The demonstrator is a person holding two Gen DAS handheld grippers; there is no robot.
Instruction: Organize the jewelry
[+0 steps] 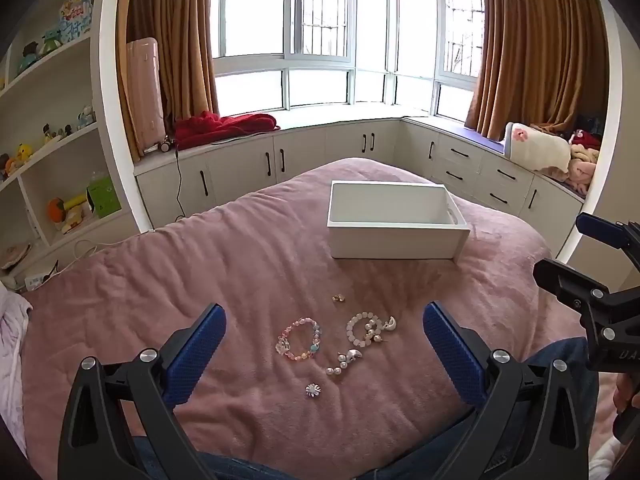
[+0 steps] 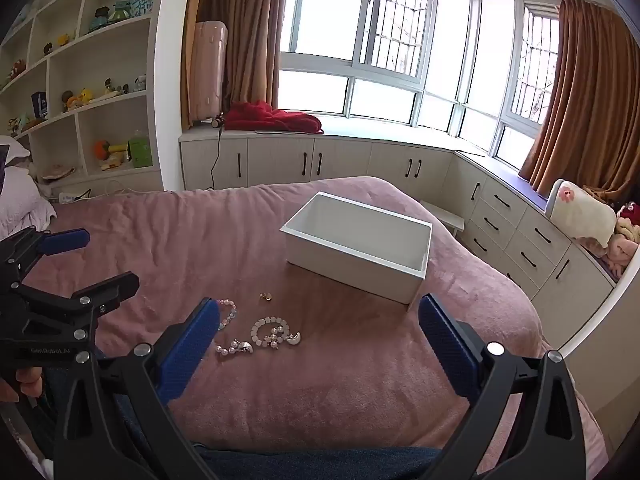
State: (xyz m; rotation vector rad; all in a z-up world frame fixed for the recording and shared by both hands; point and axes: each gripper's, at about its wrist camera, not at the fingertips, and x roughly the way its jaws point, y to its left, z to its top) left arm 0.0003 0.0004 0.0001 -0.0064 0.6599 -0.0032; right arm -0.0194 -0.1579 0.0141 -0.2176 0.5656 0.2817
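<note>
Jewelry lies on a pink blanket [image 1: 240, 264]. A pastel bead bracelet [image 1: 299, 339] is left; it is partly hidden behind my right finger in the right wrist view [image 2: 229, 314]. A white bead bracelet [image 1: 362, 328] [image 2: 267, 330] lies with pearl-and-moon earrings [image 1: 347, 360] [image 2: 236, 347], a small gold earring [image 1: 339, 298] [image 2: 265, 296] and a silver flower brooch [image 1: 313, 390]. An open white box [image 1: 396, 220] [image 2: 356, 240] stands beyond. My left gripper [image 1: 324, 354] is open above the jewelry. My right gripper [image 2: 320, 346] is open, to the right of the pile.
White cabinets [image 1: 320, 152] and a window seat with a red blanket [image 1: 224, 126] run behind the bed. Toy shelves [image 1: 52, 120] stand left. Pillows and plush items [image 2: 584, 216] sit right. My jeans-clad legs [image 2: 320, 462] are at the near edge.
</note>
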